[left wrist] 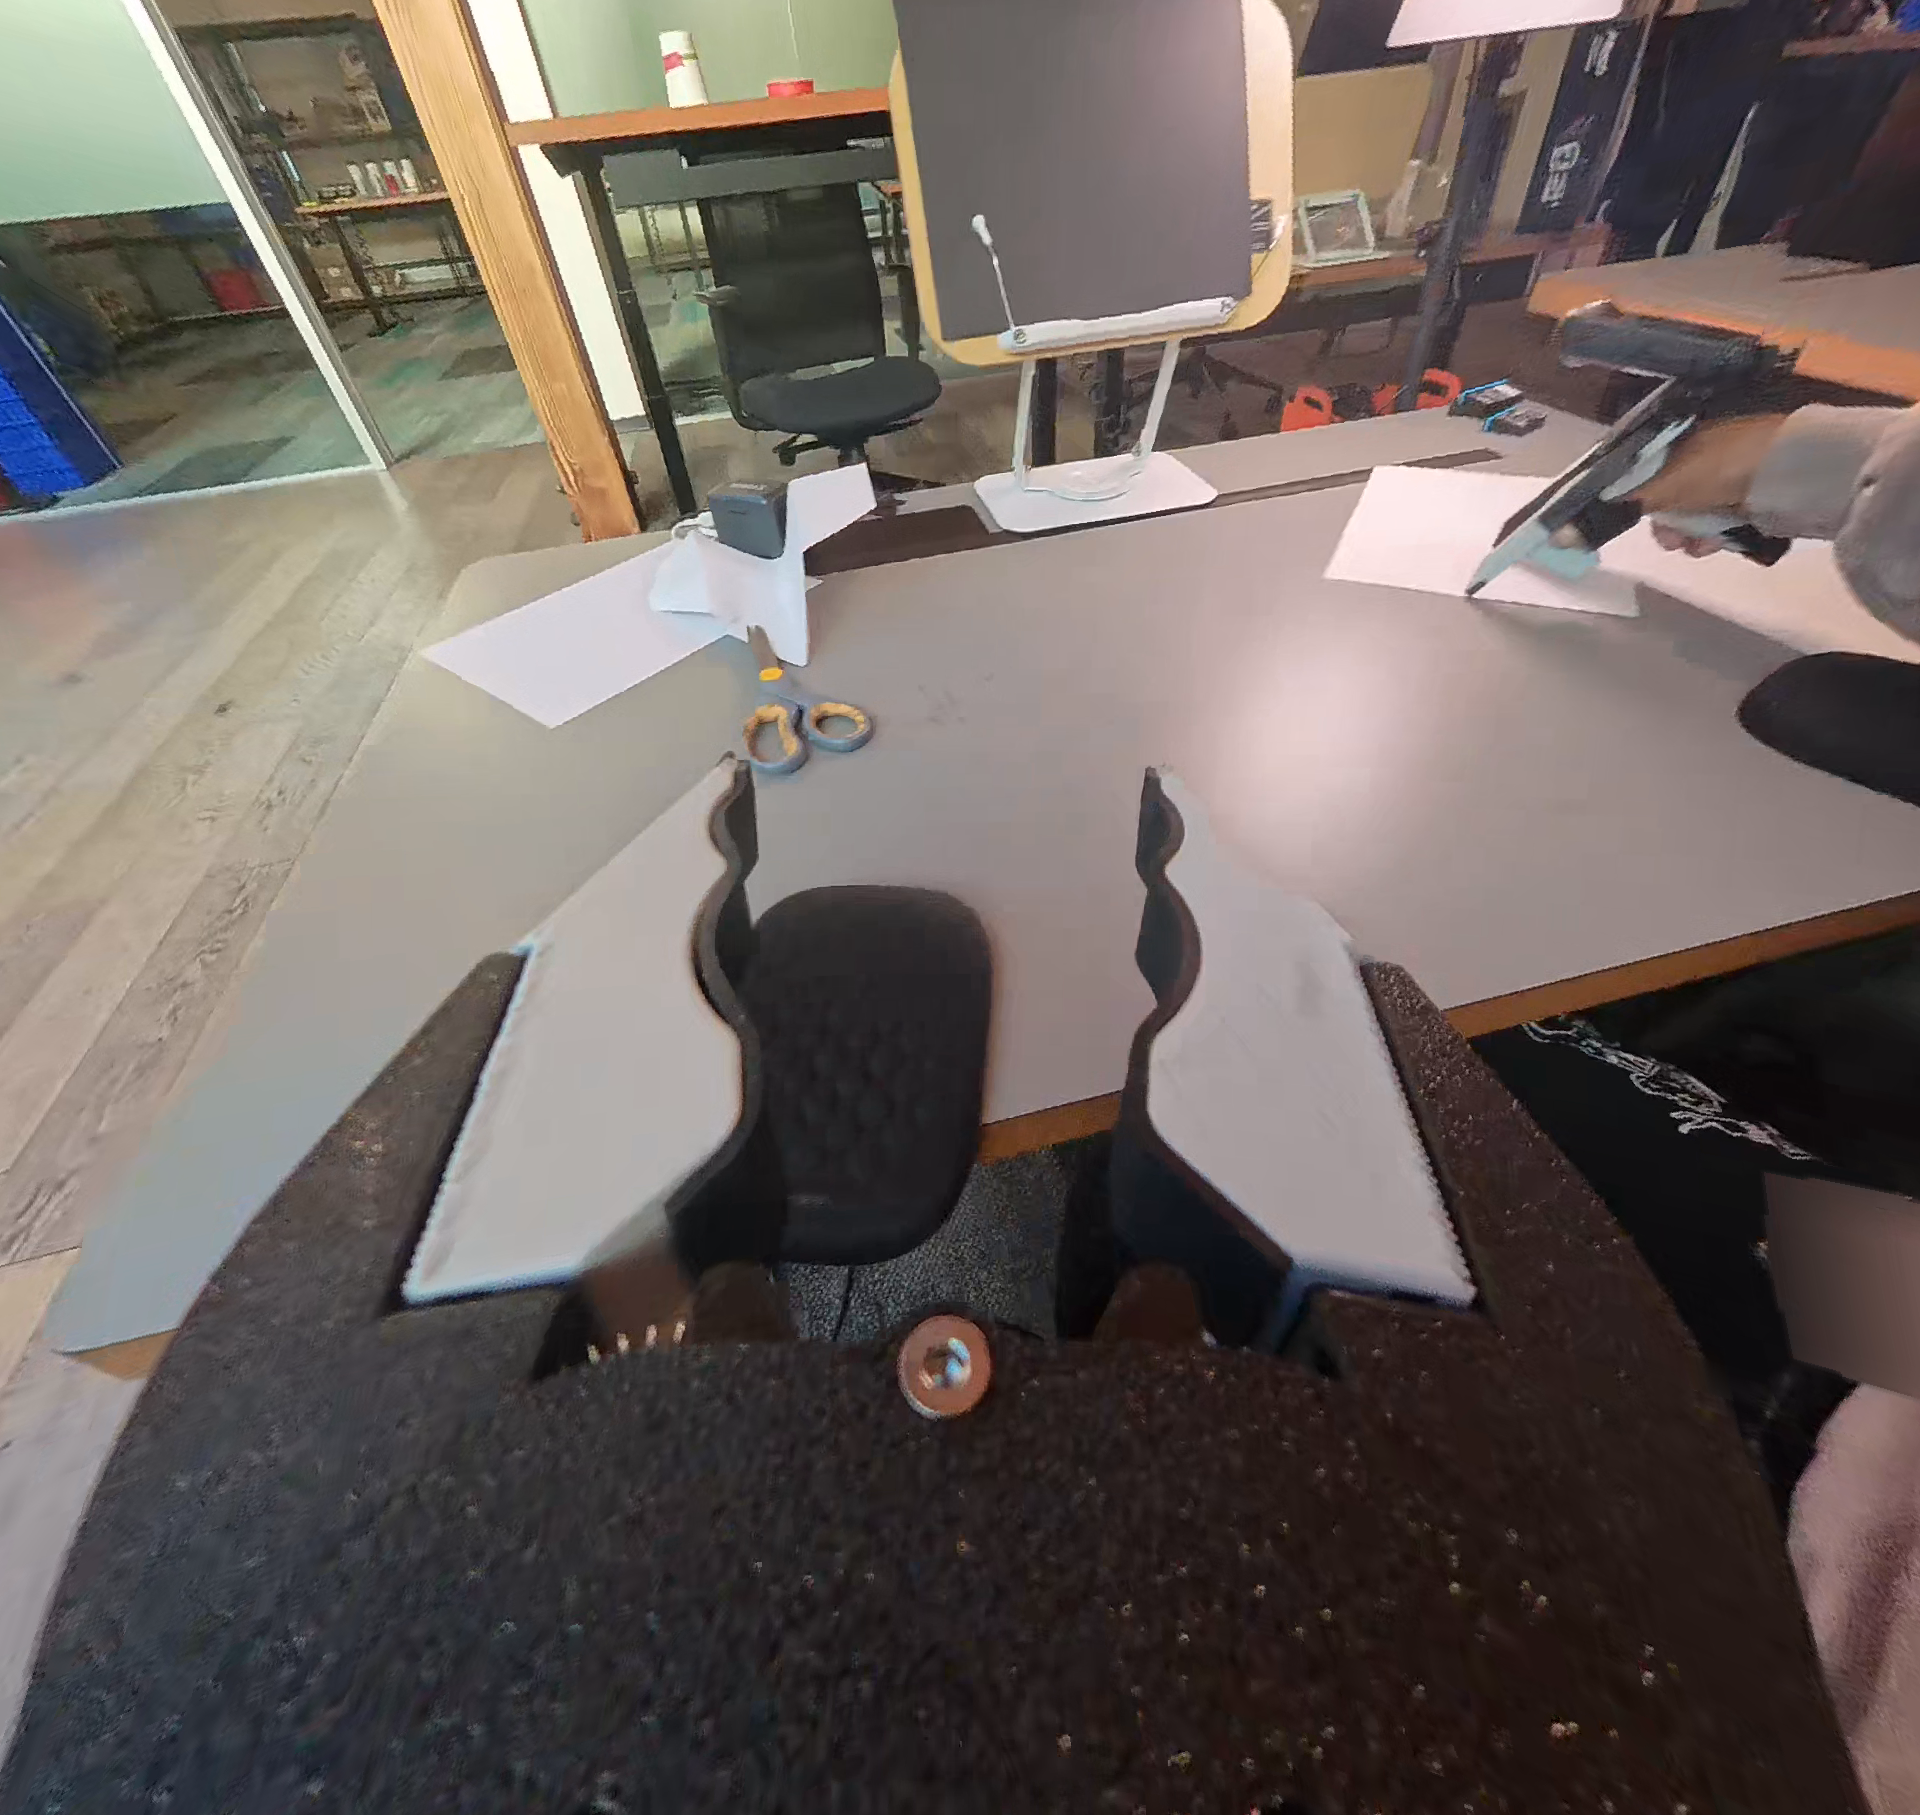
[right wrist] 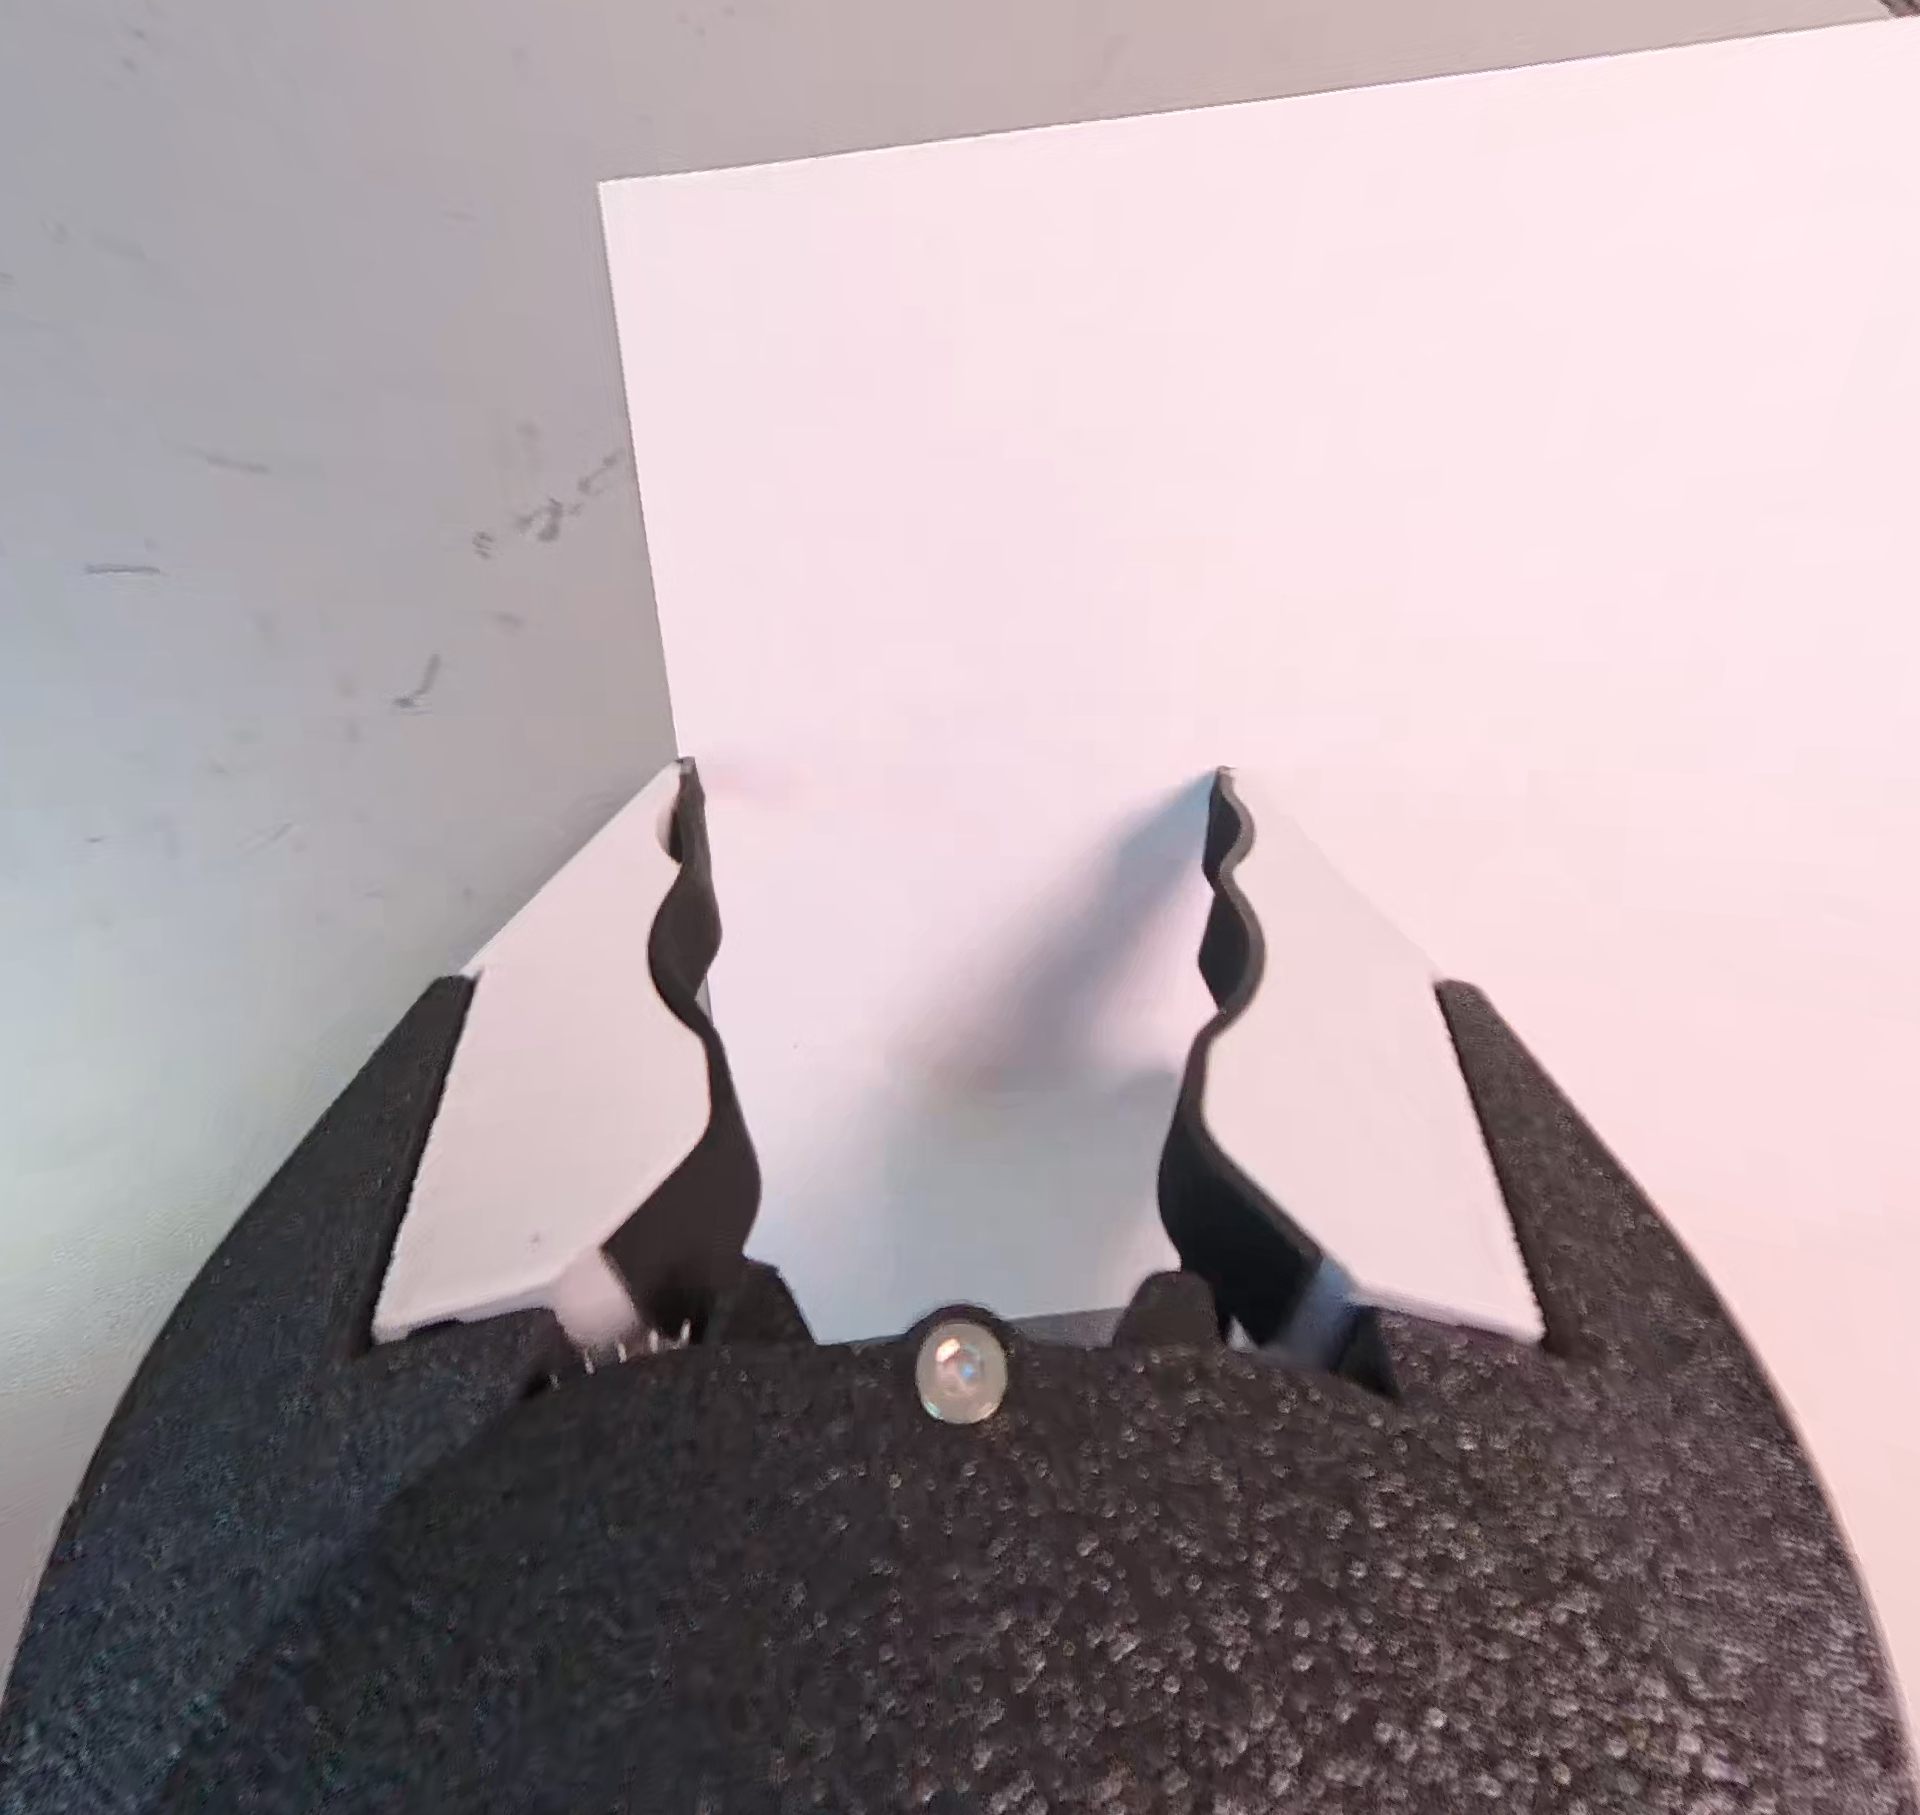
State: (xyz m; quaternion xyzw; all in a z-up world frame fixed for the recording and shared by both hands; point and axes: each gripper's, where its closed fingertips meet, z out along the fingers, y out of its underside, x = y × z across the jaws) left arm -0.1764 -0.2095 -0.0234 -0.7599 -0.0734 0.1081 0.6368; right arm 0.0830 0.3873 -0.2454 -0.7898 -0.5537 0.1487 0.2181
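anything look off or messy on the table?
One oddity: crumpled white paper under a black adapter at the grey table's far left. Scissors and the flat sheet look normal.

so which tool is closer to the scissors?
Left. The left tool hangs open over the table's near edge, with the scissors just ahead of its left fingertip. The right tool is open over a white sheet far off to the right.

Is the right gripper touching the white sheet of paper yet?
Cannot tell. In the left wrist view the right gripper meets the white sheet of paper at its fingertip, but too small to confirm. The right wrist view shows open jaws over it, no visible contact.
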